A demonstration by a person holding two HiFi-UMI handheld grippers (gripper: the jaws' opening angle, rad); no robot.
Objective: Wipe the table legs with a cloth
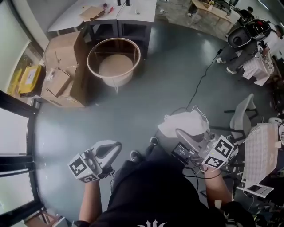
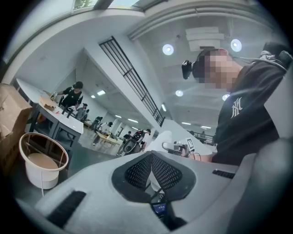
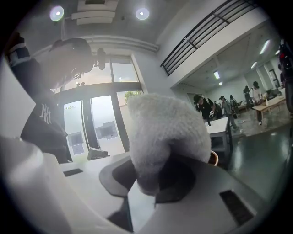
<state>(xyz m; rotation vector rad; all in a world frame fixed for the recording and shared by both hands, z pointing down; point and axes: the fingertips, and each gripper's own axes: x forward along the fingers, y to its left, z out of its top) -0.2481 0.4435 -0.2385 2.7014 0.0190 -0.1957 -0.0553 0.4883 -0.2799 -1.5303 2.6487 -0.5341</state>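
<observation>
A small round table [image 1: 114, 62] with a wooden rim and thin legs stands on the grey floor, well ahead of both grippers. In the left gripper view the round table [image 2: 41, 160] is at the lower left. My right gripper [image 1: 188, 137] is shut on a fluffy white cloth [image 1: 184, 123], which bulges out from between the jaws. In the right gripper view the cloth [image 3: 167, 137] fills the middle, above the right gripper [image 3: 153, 183]. My left gripper [image 1: 111, 150] is held low at the left. The left gripper [image 2: 151, 169] has its meshed pads pressed together with nothing between them.
Cardboard boxes [image 1: 62, 66] stand left of the round table, and white desks [image 1: 111, 11] behind it. A black cable [image 1: 206, 75] runs over the floor. A grey chair [image 1: 242, 117] and a wire rack [image 1: 262, 155] are at the right. People [image 2: 71, 96] work at far tables.
</observation>
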